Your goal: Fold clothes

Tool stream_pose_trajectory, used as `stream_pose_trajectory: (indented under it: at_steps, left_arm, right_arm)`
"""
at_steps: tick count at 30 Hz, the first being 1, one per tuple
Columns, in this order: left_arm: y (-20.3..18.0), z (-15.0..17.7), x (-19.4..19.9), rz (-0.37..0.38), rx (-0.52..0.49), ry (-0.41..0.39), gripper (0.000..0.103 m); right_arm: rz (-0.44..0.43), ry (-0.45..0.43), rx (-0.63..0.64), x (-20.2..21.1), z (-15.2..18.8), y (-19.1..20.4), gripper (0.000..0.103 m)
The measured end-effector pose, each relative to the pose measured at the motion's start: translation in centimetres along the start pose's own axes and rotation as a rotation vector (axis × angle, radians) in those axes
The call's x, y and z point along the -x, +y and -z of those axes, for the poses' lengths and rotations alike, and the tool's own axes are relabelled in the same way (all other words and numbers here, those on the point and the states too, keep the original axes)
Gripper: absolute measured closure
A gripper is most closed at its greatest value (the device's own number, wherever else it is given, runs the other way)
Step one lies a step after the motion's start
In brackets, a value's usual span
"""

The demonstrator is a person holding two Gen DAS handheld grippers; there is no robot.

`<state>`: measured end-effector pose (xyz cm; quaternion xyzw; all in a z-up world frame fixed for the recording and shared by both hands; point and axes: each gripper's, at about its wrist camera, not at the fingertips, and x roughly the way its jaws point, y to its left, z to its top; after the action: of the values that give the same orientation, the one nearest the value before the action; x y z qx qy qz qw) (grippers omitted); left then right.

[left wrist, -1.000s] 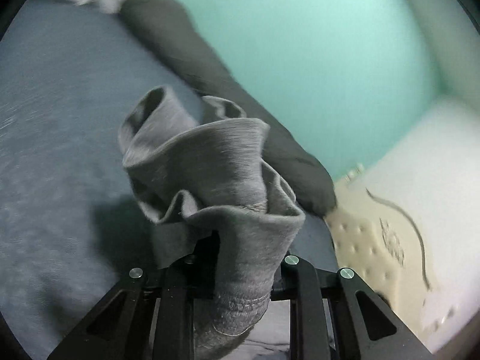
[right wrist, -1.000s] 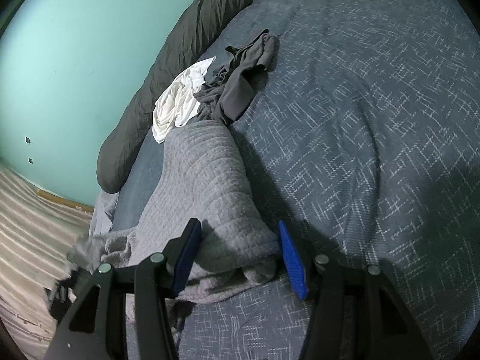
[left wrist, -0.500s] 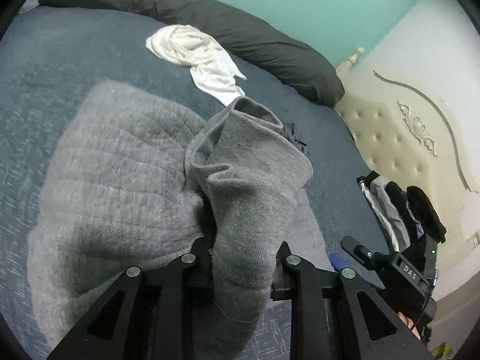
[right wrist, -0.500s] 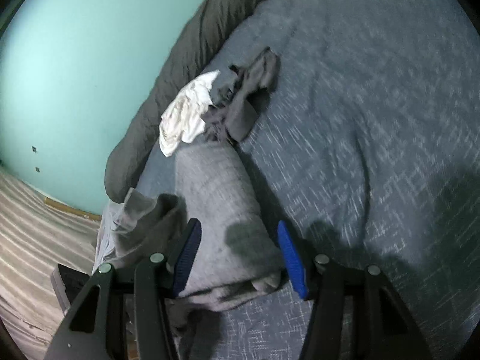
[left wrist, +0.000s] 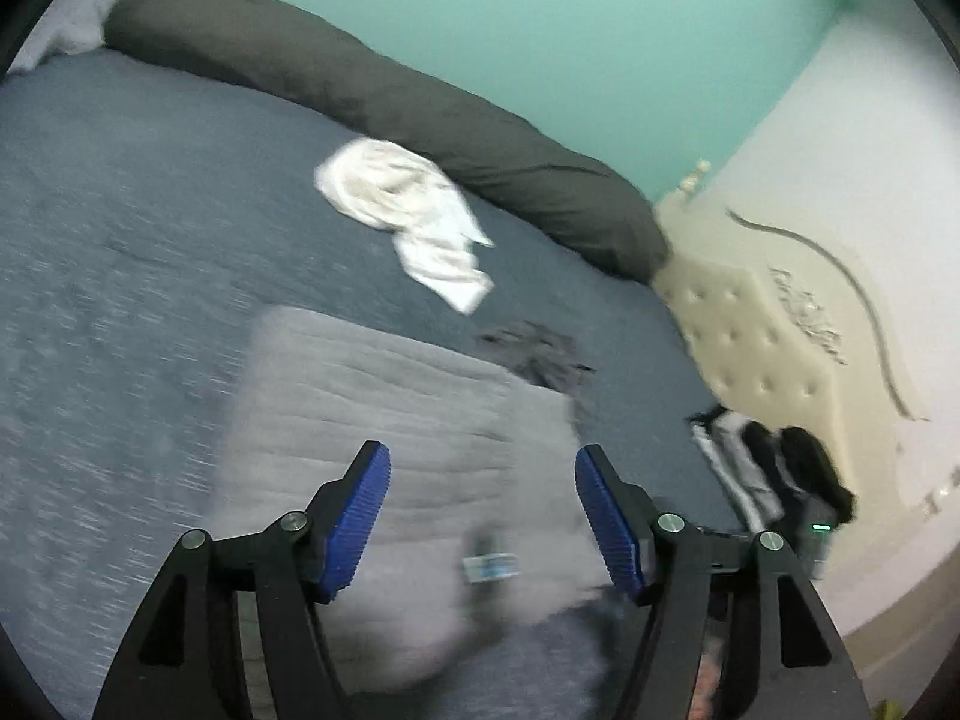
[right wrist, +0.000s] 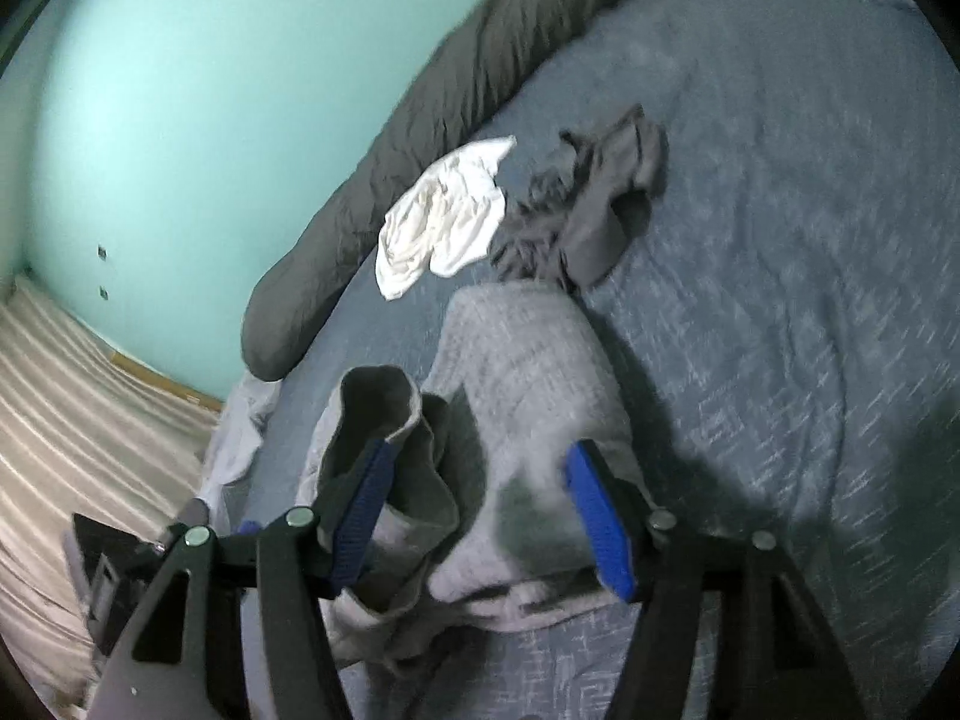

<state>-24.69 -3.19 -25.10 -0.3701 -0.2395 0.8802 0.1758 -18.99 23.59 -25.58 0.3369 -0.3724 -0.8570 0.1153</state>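
Note:
A grey knit garment (left wrist: pixel 390 420) lies folded on the blue bedspread (left wrist: pixel 120 240). My left gripper (left wrist: pixel 480 516) is open and empty just above its near end. In the right wrist view the same garment (right wrist: pixel 528 372) lies below my right gripper (right wrist: pixel 480 516), which is open and empty. A bunched sleeve or cuff (right wrist: pixel 384 420) of the garment stands up beside the left finger. A white garment (left wrist: pixel 408 216) and a dark grey garment (right wrist: pixel 594 204) lie crumpled further back on the bed.
A long dark bolster (left wrist: pixel 390 90) runs along the teal wall. A cream tufted headboard (left wrist: pixel 762 348) is at the right, with a pile of black and white clothes (left wrist: pixel 774 468) near it. A striped floor (right wrist: pixel 60 408) lies beyond the bed's edge.
My left gripper opened and let go of the grey garment's bunched end, which dropped onto the folded part. My right gripper stayed open and rose slightly.

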Motion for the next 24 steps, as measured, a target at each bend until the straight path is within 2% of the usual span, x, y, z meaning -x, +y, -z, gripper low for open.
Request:
stream_pose_trajectory:
  at_steps: [3, 4, 7, 12, 13, 15, 21, 24]
  left_arm:
    - [1.4, -0.5, 1.6, -0.026, 0.003, -0.03, 0.035]
    - [1.8, -0.6, 2.2, -0.035, 0.004, -0.04, 0.035]
    - [3.3, -0.3, 2.8, -0.062, 0.02, -0.044, 0.035]
    - [4.8, 0.2, 2.8, -0.075, 0.036, -0.026, 0.035]
    - [5.0, 0.3, 2.8, -0.074, 0.039, -0.022, 0.035]
    - [5.4, 0.4, 2.8, -0.076, 0.04, -0.018, 0.035]
    - [6.5, 0.5, 2.9, -0.084, 0.05, -0.01, 0.035]
    - [7.2, 0.4, 3.3, -0.074, 0.077, -0.017, 0.035]
  right_arm:
    - [0.012, -0.052, 0.064, 0.9, 0.2, 1.4, 0.04]
    - [-0.014, -0.036, 0.067, 0.7, 0.4, 1.6, 0.04]
    - [-0.109, 0.047, 0.047, -1.1, 1.0, 2.3, 0.038]
    - [-0.144, 0.189, -0.003, -5.1, 2.8, 2.9, 0.036]
    - [-0.142, 0.208, -0.007, -5.7, 3.1, 3.1, 0.035]
    - [-0.126, 0.241, -0.004, -6.7, 3.7, 3.5, 0.027]
    - [-0.091, 0.265, -0.018, -9.0, 3.9, 4.5, 0.022]
    - [-0.072, 0.294, 0.033, -10.4, 3.8, 5.8, 0.022]
